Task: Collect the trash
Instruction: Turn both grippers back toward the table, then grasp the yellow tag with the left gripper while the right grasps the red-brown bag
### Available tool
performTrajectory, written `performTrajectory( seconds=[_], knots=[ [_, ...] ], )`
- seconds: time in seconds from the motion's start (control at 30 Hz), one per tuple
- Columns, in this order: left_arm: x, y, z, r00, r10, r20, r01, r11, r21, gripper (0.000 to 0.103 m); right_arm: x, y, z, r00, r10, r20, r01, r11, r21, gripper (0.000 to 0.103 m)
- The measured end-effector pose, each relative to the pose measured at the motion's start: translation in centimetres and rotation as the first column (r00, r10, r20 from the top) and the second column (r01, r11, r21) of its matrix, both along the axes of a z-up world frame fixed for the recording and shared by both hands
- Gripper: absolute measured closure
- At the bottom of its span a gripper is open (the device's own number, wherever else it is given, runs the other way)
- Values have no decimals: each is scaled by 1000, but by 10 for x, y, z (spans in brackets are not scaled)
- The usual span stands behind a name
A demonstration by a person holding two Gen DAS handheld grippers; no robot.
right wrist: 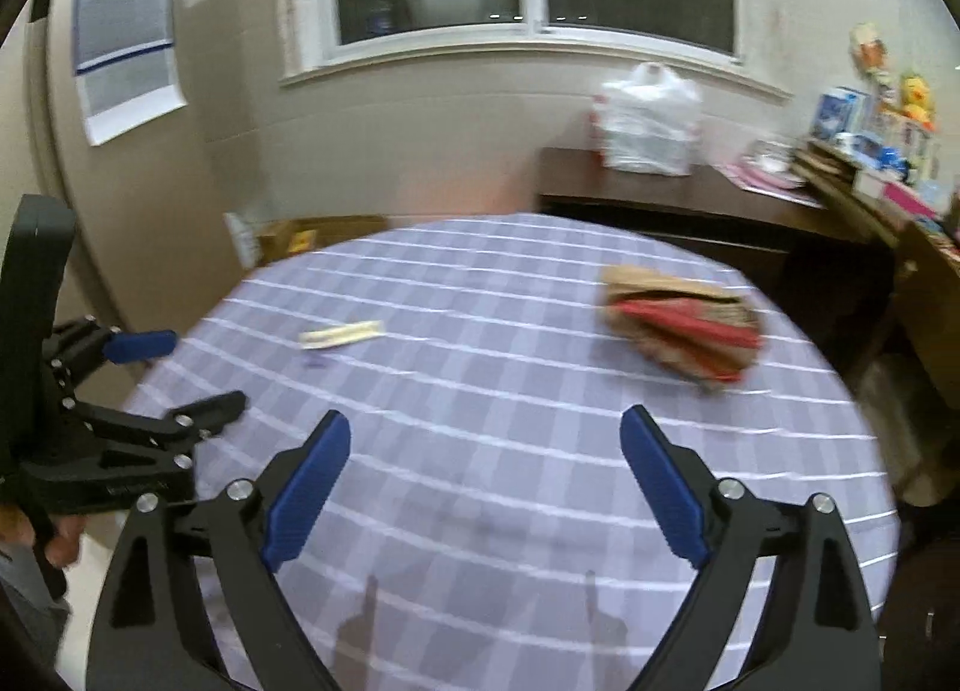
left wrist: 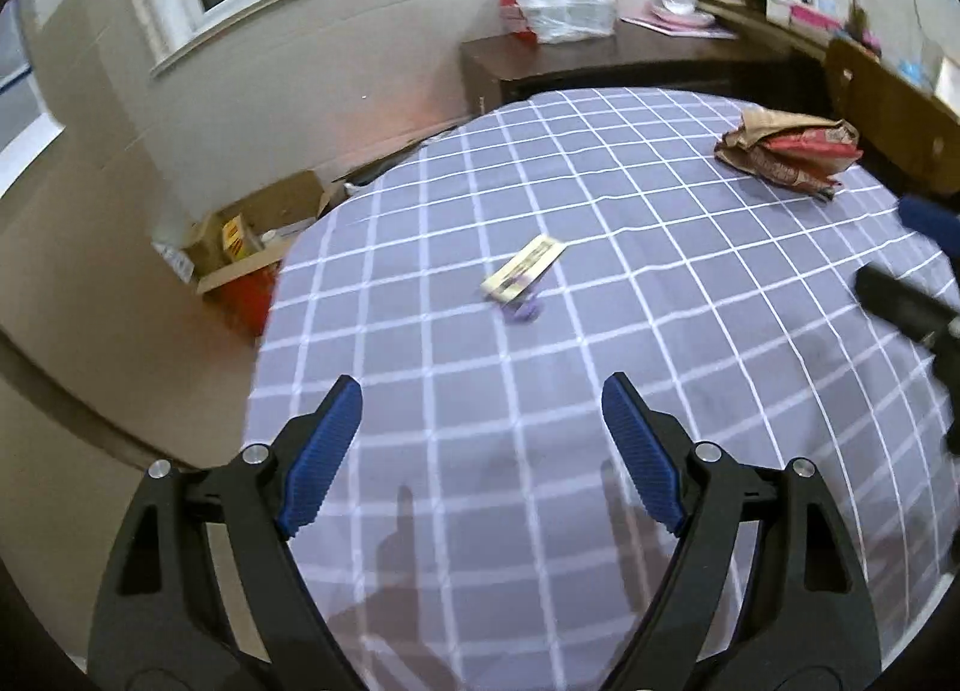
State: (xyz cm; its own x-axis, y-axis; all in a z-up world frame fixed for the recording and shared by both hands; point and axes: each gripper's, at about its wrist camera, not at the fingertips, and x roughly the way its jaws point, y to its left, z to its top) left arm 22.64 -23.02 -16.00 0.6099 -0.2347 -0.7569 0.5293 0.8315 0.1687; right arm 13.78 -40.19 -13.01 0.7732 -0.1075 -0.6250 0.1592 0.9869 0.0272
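Open left tool (left wrist: 482, 398) above checked tablecloth (left wrist: 600, 271), small wrapper (left wrist: 523, 269) ahead.

Tablecloth (left wrist: 600, 331) lies open between wrapper (left wrist: 524, 269) and crumpled bag (left wrist: 789, 148).

I can read no text: print on the wrapper (left wrist: 523, 269) and crumpled bag (left wrist: 791, 150) is too blurred.

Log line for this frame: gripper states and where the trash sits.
left gripper: open, empty | right gripper: open, empty | flat wrapper: mid-table | crumpled paper bag: far right | table: checked cloth
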Motion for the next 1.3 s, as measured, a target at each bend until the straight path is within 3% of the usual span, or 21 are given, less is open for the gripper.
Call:
performTrajectory(
  seconds=[0.2,0.37,0.5,0.6,0.67,0.73,0.8,0.83,0.93,1.03,1.1,1.23,1.3],
  knots=[
    [27,-27,-16,1000,-15,-8,15,999,34,22,8,-65,-10,996,-82,-32,80,995,-64,10],
    [45,-42,-28,1000,-7,12,6,998,58,22,32,-97,-25,992,-96,-85,88,992,-92,10],
    [57,-48,-29,1000,-15,10,15,1000,27,23,57,-105,-30,992,-71,-101,51,981,-185,10],
    [64,-50,-30,999,-34,-13,34,999,-5,31,71,-111,-34,992,-64,-107,39,976,-215,10],
    [68,-50,-30,998,-47,-47,45,998,-44,43,79,-115,-36,993,-46,-110,24,980,-198,10],
    [73,-48,-30,992,-69,-108,57,992,-109,61,86,-118,-38,992,-31,-120,9,984,-177,10],
    [74,-48,-30,988,-73,-133,55,990,-131,64,87,-118,-38,993,-22,-115,4,987,-160,11],
    [73,-48,-31,989,-75,-130,58,990,-129,65,87,-117,-36,994,-11,-107,-6,988,-157,14],
    [70,-47,-31,988,-70,-137,50,989,-140,77,83,-110,-35,993,-13,-113,-5,988,-152,38],
    [65,-43,-30,989,-50,-141,28,988,-149,83,76,-98,-32,993,4,-114,-21,989,-145,53],
    [63,-39,-30,988,-40,-149,16,987,-160,84,71,-92,-28,994,17,-112,-30,993,-113,57],
    [56,-25,-23,985,-19,-169,-18,977,-213,98,59,-79,-20,994,37,-99,-41,998,-38,73],
    [52,-18,-20,983,-9,-183,-35,971,-235,100,54,-72,-18,994,56,-97,-54,998,20,74]
  ],
)
